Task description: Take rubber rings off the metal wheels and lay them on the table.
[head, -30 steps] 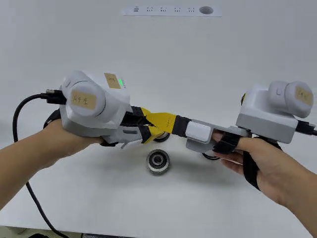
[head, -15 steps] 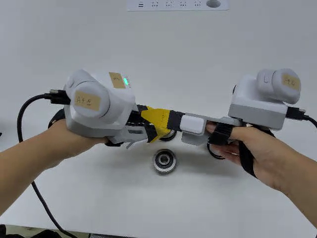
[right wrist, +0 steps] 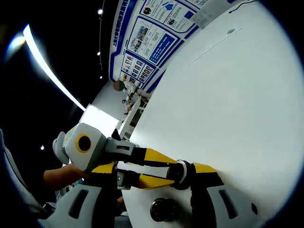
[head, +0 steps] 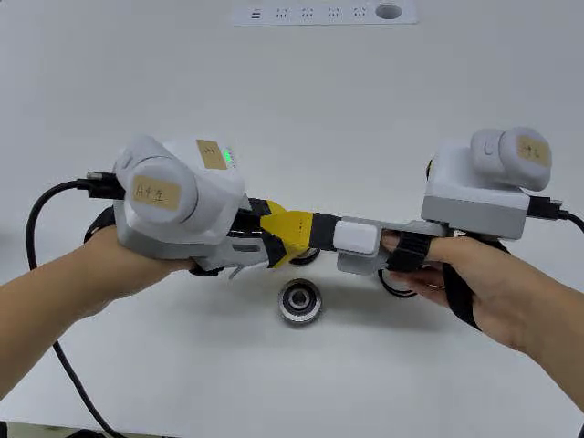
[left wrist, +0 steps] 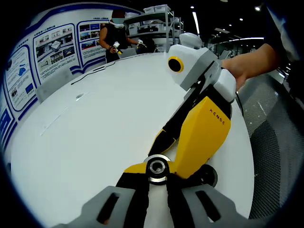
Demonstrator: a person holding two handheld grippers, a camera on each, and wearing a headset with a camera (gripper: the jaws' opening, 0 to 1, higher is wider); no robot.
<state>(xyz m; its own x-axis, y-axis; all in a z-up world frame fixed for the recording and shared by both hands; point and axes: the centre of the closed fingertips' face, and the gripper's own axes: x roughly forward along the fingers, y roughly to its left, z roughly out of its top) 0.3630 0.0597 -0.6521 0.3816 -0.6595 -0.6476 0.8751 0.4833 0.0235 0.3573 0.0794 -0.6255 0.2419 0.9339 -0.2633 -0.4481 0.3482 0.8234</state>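
The left gripper (left wrist: 156, 183), a white body with yellow jaws held in the person's left hand (head: 137, 265), is clenched on a small round metal wheel (left wrist: 156, 169). In the left gripper view the wheel sits between the tips of the two jaws, with its silver hub turned to the camera. This wheel is lifted above the white table (head: 365, 109), about midway between the two hands. The right gripper (left wrist: 166, 161), also white with yellow jaws, is held in the right hand (head: 456, 274) and reaches in from the opposite side. Its jaw tips meet the same wheel. I cannot tell if these jaws press on the wheel or only lie against it, because the yellow parts cover each other. In the right gripper view the two yellow jaws of the left gripper close together on the dark wheel. A second metal wheel (head: 299, 301) lies flat on the table, just below the place where the grippers meet and apart from both. It has a dark outer ring (head: 283, 304) around a silver centre. A long white power strip (head: 324, 13) lies at the far edge of the table.
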